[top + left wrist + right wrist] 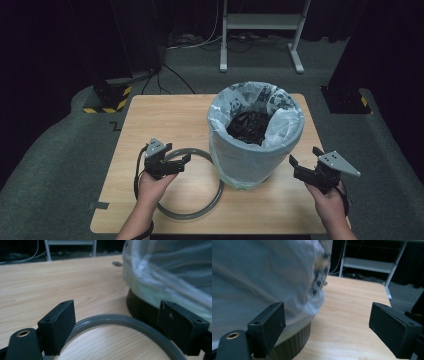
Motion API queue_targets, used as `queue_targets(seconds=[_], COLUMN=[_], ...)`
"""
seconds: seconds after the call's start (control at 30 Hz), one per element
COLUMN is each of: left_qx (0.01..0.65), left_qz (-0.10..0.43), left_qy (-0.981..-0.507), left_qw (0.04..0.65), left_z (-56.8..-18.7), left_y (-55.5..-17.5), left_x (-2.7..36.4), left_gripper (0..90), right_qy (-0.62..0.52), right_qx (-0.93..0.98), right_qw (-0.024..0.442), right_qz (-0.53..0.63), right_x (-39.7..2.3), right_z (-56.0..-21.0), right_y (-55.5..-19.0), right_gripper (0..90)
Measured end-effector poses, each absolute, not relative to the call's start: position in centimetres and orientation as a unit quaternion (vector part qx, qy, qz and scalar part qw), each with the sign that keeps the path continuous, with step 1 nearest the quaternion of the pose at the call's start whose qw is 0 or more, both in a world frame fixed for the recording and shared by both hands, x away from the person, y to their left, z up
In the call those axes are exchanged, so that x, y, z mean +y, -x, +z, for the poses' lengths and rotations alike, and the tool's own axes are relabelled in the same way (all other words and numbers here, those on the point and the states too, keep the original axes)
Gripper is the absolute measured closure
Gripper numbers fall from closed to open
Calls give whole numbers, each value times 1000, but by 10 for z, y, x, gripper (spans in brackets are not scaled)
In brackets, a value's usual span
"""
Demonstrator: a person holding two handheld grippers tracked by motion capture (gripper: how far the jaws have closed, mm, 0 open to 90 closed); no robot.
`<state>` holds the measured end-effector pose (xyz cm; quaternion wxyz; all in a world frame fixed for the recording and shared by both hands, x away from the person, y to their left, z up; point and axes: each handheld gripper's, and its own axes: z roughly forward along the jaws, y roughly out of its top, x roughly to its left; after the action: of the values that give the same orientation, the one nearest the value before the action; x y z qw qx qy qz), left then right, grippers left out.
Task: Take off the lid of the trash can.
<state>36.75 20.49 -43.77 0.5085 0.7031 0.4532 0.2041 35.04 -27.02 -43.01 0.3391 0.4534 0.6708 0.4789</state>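
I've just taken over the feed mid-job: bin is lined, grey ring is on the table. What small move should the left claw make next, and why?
Probably lower the left claw and close it on the grey ring. Its jaws stand open with the ring's arc running between them, nothing gripped. The ring lies flat on the table beside the bin, whose bag is already draped over the rim, so it likely goes on next.

Two bare forearms and hands are seen at the bottom of the high view, with no sleeves worn. A dark band is worn at the left wrist. The left gripper is built of black parts, topped by a grey three-cornered plate, and a black cable is looped from its body. The right gripper is made the same way, with a grey three-cornered plate dotted with small holes. In both gripper views, blocky matt black jaws with small screw holes are shown, and a brass-coloured ring is set in the lower left black part.
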Motion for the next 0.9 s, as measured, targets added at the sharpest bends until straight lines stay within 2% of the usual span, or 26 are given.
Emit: queue_targets(seconds=[0.2, 0.23, 0.27, 0.5, 0.73, 0.9], left_qx=[434, 439, 430, 405, 392, 378], left_qz=[223, 225, 227, 256, 260, 270], left_qy=[-683, -666, -677, -660, -638, -632], left_qw=[544, 559, 552, 579, 609, 621], left_z=[-425, -424, -422, -410, -401, -395], left_y=[-358, -357, -356, -348, -343, -338], left_x=[201, 198, 200, 197, 197, 196], left_gripper=[145, 145, 145, 140, 140, 143], right_qy=[-436, -434, -432, -421, -413, -401], right_qx=[660, 657, 654, 636, 641, 637], right_qw=[351, 355, 359, 378, 370, 384], right_qz=[501, 504, 507, 525, 531, 534], right_x=[-271, -272, -272, -276, -278, -275], right_z=[-415, -413, -411, -397, -393, -386], right_y=[-344, -343, -342, -337, -333, -329], right_gripper=[134, 134, 134, 132, 131, 136])
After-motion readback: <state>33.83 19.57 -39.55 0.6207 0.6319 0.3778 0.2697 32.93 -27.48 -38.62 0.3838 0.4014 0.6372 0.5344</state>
